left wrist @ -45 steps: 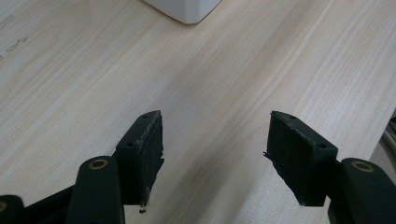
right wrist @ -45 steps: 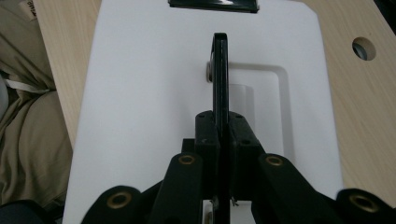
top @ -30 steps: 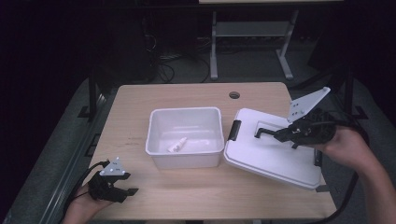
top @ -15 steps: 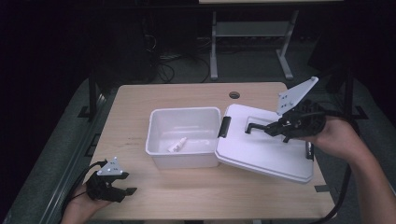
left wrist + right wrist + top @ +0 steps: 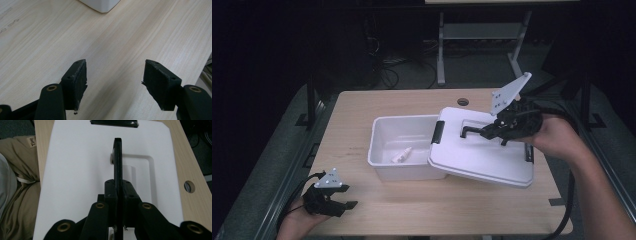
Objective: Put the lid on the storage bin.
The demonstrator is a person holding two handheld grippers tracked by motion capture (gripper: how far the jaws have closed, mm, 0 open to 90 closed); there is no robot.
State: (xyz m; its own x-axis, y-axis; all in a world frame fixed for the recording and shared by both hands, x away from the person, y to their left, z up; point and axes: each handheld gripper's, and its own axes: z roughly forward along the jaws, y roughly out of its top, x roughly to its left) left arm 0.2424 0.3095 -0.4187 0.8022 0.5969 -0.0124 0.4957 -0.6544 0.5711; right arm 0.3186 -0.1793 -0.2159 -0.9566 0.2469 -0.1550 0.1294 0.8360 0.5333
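Lid: white plastic lid with a black handle on top and a black latch at its edge; it is held tilted, its left edge over the right rim of the box and the rest above the desk.

Right hand-held gripper: the right hand-held gripper has its jaws pressed together on the lid's handle; in the right gripper view the handle runs straight up from between the jaws, with the lid spread beneath.

Box: open white box at mid-desk, just left of the lid; a small white piece lies on its floor.

Left hand-held gripper: the left hand-held gripper sits at the near left corner of the desk, well apart from the box, jaws apart with nothing between them; the left gripper view shows bare wood between the pads and a corner of the box at the top.

Desk: light wooden desk with a round cable hole near its far edge.

Surroundings: a grey metal stand on the dark floor beyond the desk; cables on the floor behind.

In the way: the lid partly covers the box's right side.
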